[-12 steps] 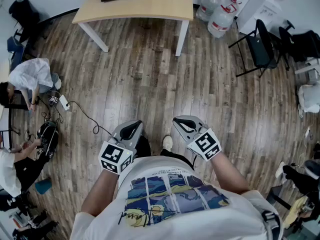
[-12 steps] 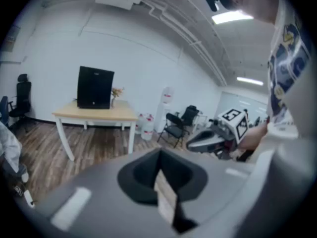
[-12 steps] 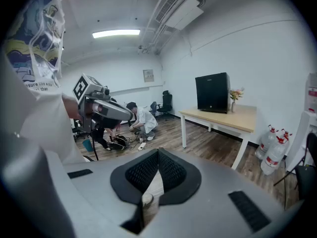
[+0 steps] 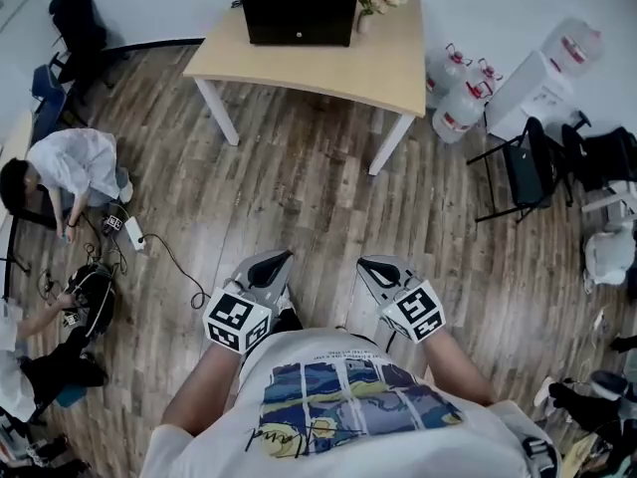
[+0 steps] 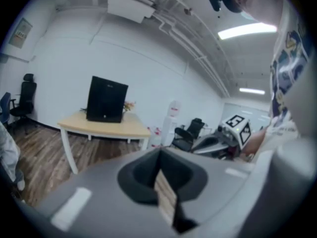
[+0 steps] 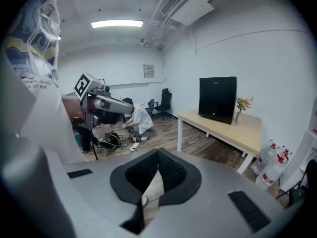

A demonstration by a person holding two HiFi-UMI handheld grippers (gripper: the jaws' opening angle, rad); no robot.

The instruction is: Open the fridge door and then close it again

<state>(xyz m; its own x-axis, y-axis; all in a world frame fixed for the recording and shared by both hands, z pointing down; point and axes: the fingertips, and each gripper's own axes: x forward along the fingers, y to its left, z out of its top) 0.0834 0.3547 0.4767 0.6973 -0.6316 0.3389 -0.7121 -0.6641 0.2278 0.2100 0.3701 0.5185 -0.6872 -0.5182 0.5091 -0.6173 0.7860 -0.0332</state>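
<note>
The fridge (image 4: 299,6) is a small black box standing at the back of a light wooden table (image 4: 393,68), far ahead of me across the floor. It also shows in the left gripper view (image 5: 106,99) and in the right gripper view (image 6: 217,99), with its door closed. My left gripper (image 4: 275,263) and right gripper (image 4: 371,266) are held close to my body, side by side over the wooden floor, well short of the table. In their own views the left gripper (image 5: 159,153) and right gripper (image 6: 157,153) are both shut, with nothing between the jaws.
A small vase of flowers (image 4: 376,0) stands beside the fridge. Water jugs (image 4: 460,108), a white box (image 4: 537,80) and black chairs (image 4: 526,172) are at the right. At the left a person (image 4: 68,167) crouches by cables and a power strip (image 4: 133,233).
The table and fridge now sit lower and fuller in the head view, with the whole fridge showing. Both grippers keep their place in front of my body, still shut.
</note>
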